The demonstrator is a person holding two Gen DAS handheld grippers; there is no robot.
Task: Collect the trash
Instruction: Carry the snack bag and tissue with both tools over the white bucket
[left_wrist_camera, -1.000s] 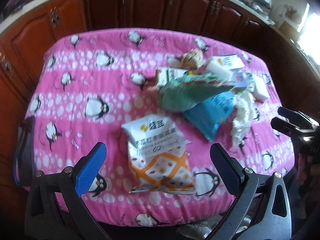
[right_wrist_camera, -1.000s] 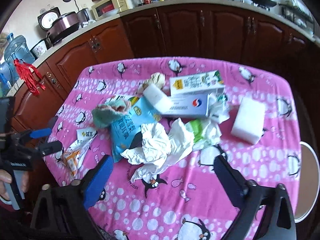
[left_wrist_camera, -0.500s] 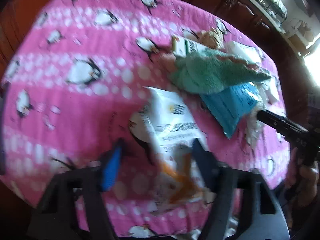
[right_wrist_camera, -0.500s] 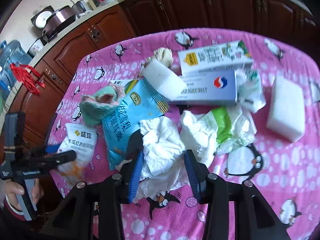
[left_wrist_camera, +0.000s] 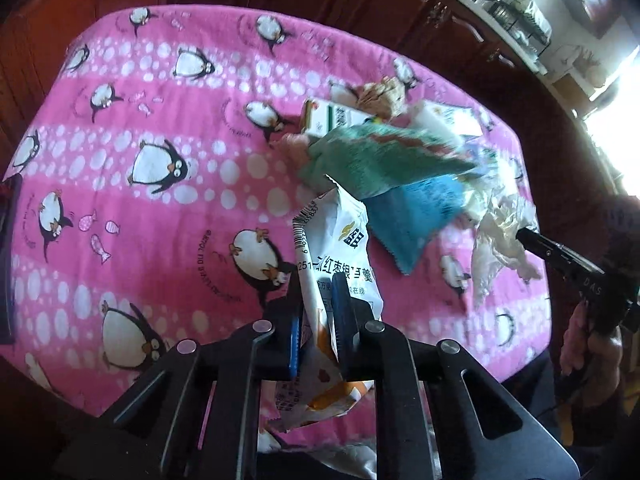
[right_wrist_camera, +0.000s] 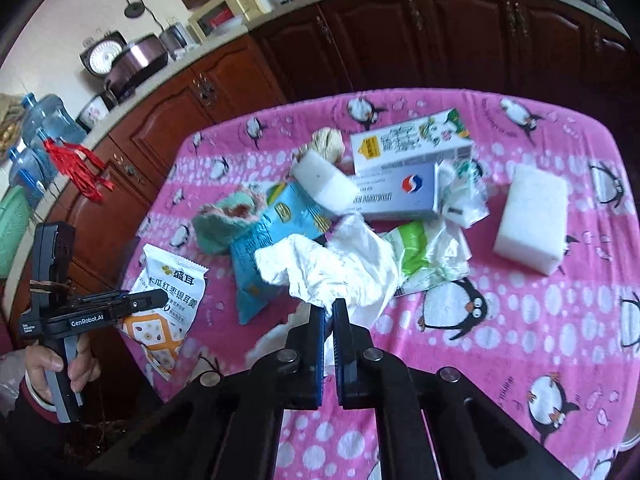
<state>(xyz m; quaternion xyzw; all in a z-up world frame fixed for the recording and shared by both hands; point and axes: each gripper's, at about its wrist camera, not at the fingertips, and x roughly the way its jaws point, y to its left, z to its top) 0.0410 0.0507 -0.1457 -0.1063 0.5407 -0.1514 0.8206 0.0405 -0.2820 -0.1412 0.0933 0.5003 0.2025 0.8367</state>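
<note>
My left gripper (left_wrist_camera: 320,300) is shut on a white and orange snack bag (left_wrist_camera: 336,248) and holds it tilted up over the near edge of the pink penguin cloth (left_wrist_camera: 160,208). The bag also shows in the right wrist view (right_wrist_camera: 172,300), with the left gripper (right_wrist_camera: 148,303) on it. My right gripper (right_wrist_camera: 328,312) is shut on a crumpled white tissue (right_wrist_camera: 328,268). In the left wrist view the right gripper (left_wrist_camera: 532,240) touches the tissue (left_wrist_camera: 500,232). A blue snack bag (right_wrist_camera: 272,240) and a teal cloth (right_wrist_camera: 224,224) lie beside them.
Two cartons (right_wrist_camera: 408,148), a white foam block (right_wrist_camera: 532,220), a white sponge (right_wrist_camera: 324,180), a green-white wrapper (right_wrist_camera: 424,260) and a beige ball (right_wrist_camera: 328,142) lie on the table. Dark wood cabinets (right_wrist_camera: 400,40) stand behind, water bottles (right_wrist_camera: 44,120) at left.
Both grippers went from wide open to shut. The left closed on the snack bag and raised it. The right moved in and closed on the tissue.
</note>
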